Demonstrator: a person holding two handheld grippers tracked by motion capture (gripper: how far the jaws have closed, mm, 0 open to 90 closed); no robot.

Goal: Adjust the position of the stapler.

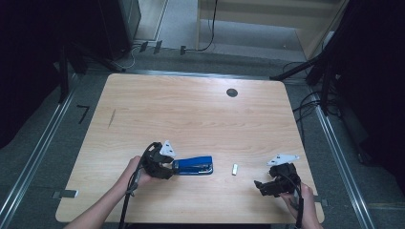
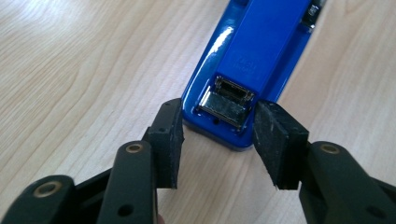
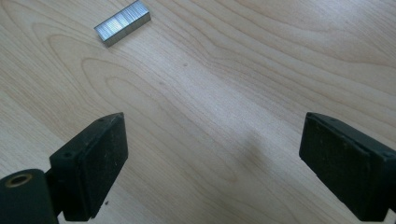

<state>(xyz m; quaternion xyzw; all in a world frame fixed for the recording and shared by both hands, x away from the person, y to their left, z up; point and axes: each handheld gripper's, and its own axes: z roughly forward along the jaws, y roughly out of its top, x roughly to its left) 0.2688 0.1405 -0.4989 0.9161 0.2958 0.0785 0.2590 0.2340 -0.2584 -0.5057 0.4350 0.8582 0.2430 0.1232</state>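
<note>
A blue stapler lies flat on the wooden table, front left of centre. My left gripper sits at its left end. In the left gripper view the two pads touch both sides of the stapler's rear end, where the metal hinge shows, so my left gripper is shut on it. A small silver strip of staples lies to the right of the stapler. My right gripper is open near the front right edge. In its own view, my right gripper holds nothing, and the strip of staples lies ahead of it.
A dark round hole is set in the table near the far edge. Beyond the table are grey floor, cables and black stands at both sides. A person's forearms come in from the front edge.
</note>
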